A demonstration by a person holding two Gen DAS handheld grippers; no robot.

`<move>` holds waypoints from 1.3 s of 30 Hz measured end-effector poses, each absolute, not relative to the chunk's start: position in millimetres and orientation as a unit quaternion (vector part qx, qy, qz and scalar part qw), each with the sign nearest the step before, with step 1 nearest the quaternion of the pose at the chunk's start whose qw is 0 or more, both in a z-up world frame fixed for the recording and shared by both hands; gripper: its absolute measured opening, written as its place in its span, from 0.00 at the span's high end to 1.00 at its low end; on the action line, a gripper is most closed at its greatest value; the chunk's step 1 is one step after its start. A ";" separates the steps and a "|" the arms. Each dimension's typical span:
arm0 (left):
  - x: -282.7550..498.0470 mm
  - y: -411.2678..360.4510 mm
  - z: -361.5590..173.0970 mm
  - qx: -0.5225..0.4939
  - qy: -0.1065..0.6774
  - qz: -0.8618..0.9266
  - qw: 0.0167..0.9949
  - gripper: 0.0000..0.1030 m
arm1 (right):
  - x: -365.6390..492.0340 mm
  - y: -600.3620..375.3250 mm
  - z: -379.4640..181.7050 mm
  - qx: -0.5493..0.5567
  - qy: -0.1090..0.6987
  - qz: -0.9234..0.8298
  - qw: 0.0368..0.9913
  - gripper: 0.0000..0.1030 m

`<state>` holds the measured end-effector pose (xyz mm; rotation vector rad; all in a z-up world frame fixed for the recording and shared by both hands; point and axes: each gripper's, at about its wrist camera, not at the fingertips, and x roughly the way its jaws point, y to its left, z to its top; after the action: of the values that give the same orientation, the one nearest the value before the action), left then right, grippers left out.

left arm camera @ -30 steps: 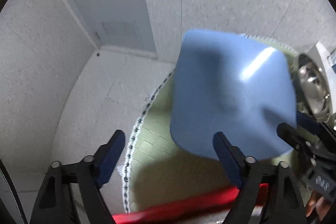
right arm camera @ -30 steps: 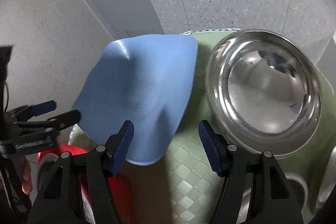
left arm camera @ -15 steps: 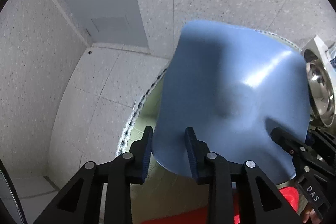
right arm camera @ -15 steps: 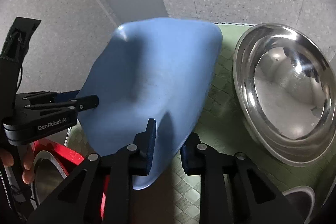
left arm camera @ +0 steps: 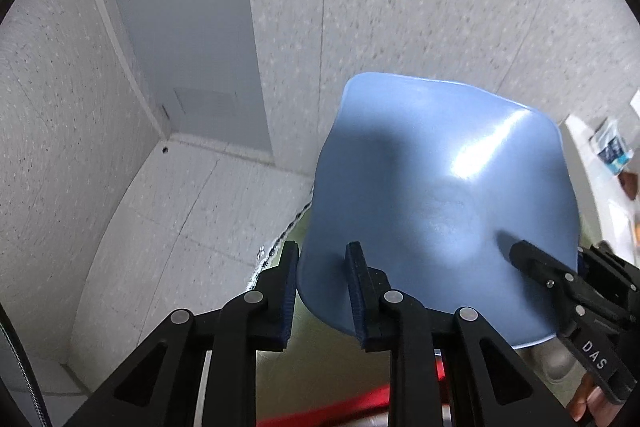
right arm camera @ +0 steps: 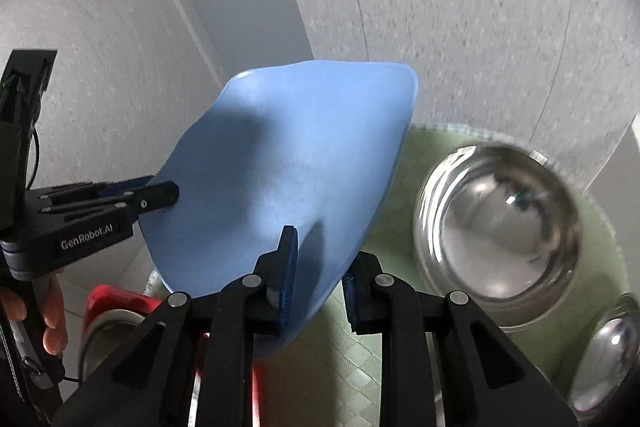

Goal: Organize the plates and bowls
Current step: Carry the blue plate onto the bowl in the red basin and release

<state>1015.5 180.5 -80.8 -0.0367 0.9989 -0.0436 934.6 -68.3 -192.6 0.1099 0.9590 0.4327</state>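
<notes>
A blue square plate (left arm camera: pixel 440 207) hangs tilted above the green checked mat (right arm camera: pixel 360 367), held at two edges. My left gripper (left arm camera: pixel 322 251) has its jaws closing on the plate's near left rim, with both pads against it. My right gripper (right arm camera: pixel 320 255) is shut on the plate's near rim (right arm camera: pixel 288 167), one finger above and one below. In the left wrist view the right gripper (left arm camera: pixel 536 263) shows on the plate's right edge. The left gripper (right arm camera: pixel 160 195) shows in the right wrist view at the plate's left edge.
A large steel bowl (right arm camera: pixel 496 239) sits on the mat right of the plate, with a smaller steel bowl (right arm camera: pixel 604 355) at the lower right. A red tray (right arm camera: pixel 116 303) with a dish lies below left. A person's hand (right arm camera: pixel 48 315) holds the left gripper. A grey door (left arm camera: pixel 180 47) stands behind.
Both grippers went from wide open to closed on the blue plate's rim. The plate has since risen off the mat with them, and the steel bowl now looks lower and farther.
</notes>
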 end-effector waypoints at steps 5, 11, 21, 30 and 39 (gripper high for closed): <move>964.8 187.6 -51.1 -0.030 0.446 -0.023 0.894 0.81 | 911.8 -65.0 -160.9 0.039 0.429 0.200 0.880 0.80; 884.6 206.6 -30.5 -0.042 0.424 -0.035 0.904 0.81 | 864.4 -56.5 -133.0 0.030 0.405 0.194 0.893 0.80; 755.1 239.3 -15.1 -0.039 0.426 -0.041 0.903 0.81 | 781.7 -37.4 -139.0 0.018 0.415 0.185 0.891 0.80; 705.1 246.6 -33.6 -0.027 0.453 -0.047 0.890 0.81 | 735.2 -22.9 -170.7 0.010 0.451 0.167 0.877 0.80; 714.7 243.4 -43.1 -0.018 0.475 -0.052 0.878 0.81 | 721.0 -13.1 -196.0 -0.004 0.479 0.141 0.867 0.79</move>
<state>714.7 243.4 -43.1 -0.0384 0.9915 -0.1078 721.0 -13.1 -196.0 -0.0089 1.0025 0.2946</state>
